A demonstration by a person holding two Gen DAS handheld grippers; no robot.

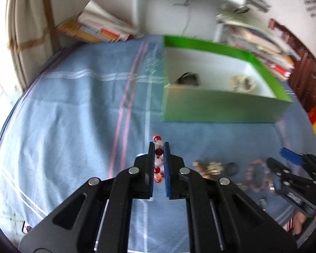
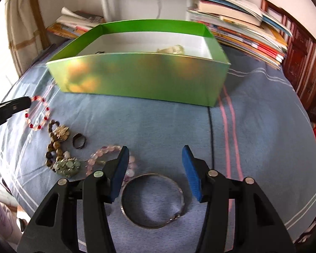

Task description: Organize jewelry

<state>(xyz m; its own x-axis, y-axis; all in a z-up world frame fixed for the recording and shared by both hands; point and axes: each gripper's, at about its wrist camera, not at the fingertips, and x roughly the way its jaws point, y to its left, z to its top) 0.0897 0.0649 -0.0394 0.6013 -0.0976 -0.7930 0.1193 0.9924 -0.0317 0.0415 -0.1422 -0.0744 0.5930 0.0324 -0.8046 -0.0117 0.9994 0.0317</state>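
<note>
My left tongs pinch the red-and-pink bead bracelet above the blue cloth, short of the green box; a thin grip could let it slip. My right tongs gape empty over the silver bangle, which may skid.

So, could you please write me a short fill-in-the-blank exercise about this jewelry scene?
1. The left gripper is shut on a bracelet of pale pink and ____ beads.
2. The box on the blue cloth is ____ outside.
3. The silver bangle lies on the cloth between the open fingers of the ____ gripper.

Missing words: red; green; right
</note>
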